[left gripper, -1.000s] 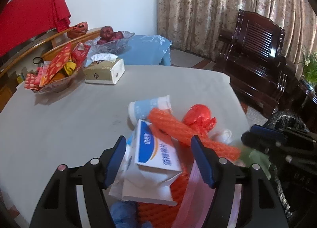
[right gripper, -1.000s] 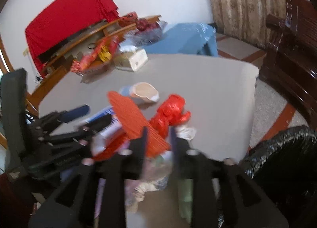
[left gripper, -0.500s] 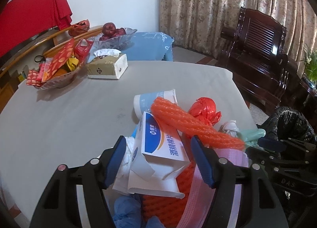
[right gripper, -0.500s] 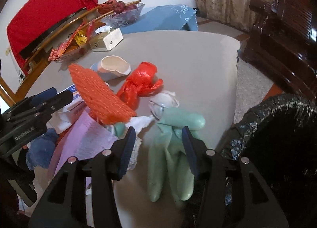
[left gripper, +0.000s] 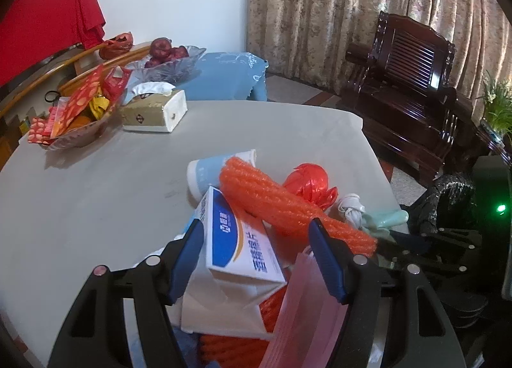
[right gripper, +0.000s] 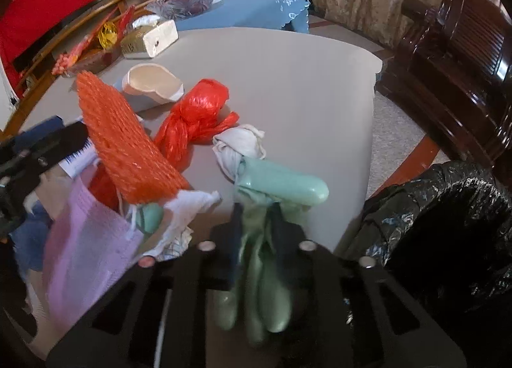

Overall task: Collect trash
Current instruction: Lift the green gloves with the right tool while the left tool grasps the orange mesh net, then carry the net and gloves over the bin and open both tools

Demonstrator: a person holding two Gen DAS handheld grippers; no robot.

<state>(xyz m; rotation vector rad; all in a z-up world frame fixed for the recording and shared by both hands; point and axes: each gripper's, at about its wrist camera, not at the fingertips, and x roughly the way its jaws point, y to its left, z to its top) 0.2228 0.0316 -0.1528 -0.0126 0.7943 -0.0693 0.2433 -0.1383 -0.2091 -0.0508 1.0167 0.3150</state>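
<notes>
A trash pile lies at the near edge of the grey table: a white and blue carton, orange foam net, red plastic bag, paper cup, pink mask and a green rubber glove. My left gripper is open with its fingers on either side of the carton. My right gripper is shut on the green glove at the table edge. A bin with a black bag stands right of the table.
A tissue box, a snack bowl and a fruit dish sit at the table's far left. A dark wooden chair and curtains stand beyond. A blue-covered stool is behind the table.
My right gripper moved right from the orange net to the green glove and closed on it. My left gripper stayed open around the carton.
</notes>
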